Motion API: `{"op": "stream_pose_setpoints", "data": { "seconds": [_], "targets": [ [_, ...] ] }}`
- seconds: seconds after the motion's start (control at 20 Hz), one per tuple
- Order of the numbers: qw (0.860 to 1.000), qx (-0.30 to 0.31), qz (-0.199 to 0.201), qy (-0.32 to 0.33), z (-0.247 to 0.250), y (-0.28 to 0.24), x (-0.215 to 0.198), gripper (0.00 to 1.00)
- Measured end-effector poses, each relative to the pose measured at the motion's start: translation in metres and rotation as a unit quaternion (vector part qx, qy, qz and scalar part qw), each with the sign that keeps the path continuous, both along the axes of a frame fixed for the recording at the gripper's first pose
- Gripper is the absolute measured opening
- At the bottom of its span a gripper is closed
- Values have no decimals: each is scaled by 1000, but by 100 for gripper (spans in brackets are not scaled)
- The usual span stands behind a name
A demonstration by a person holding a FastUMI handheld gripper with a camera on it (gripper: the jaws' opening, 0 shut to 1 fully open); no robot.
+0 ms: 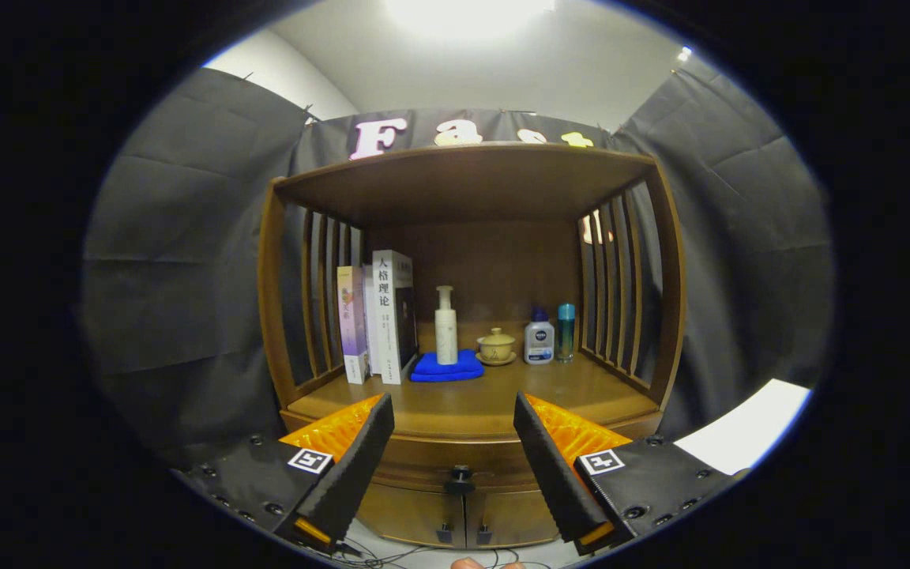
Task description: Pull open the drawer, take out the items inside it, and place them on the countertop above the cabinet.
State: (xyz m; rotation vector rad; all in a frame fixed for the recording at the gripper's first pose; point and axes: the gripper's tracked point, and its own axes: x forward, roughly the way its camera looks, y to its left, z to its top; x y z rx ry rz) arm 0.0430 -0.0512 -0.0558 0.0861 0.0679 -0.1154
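Closed wooden drawer [461, 466], dark knob [460, 476] centred, between spread gripper [453, 431] fingers

Tongs [453, 431] spread apart, open path to drawer knob [460, 475], countertop [471, 399] front bare, bottles behind.

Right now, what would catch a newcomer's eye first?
The brown wooden cabinet beyond the open gripper, its closed drawer's dark round knob between the fingers. On its countertop a white pump bottle stands on a folded blue cloth, upright books beside it.
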Motion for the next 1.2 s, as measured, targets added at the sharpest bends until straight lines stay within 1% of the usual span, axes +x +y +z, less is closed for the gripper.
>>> {"op": "stream_pose_setpoints", "data": {
  "seconds": [0.2,0.6,0.85,0.9,1.2],
  "targets": [
    [1000,14,-2,23,-34,-2,22,96],
    [996,-18,-9,88,-117,-4,63,96],
    [991,-19,-14,129,-166,-4,77,96],
    [991,-17,-12,133,-170,-3,78,96],
    [988,-51,-17,143,-184,2,79,62]
  ]
}}
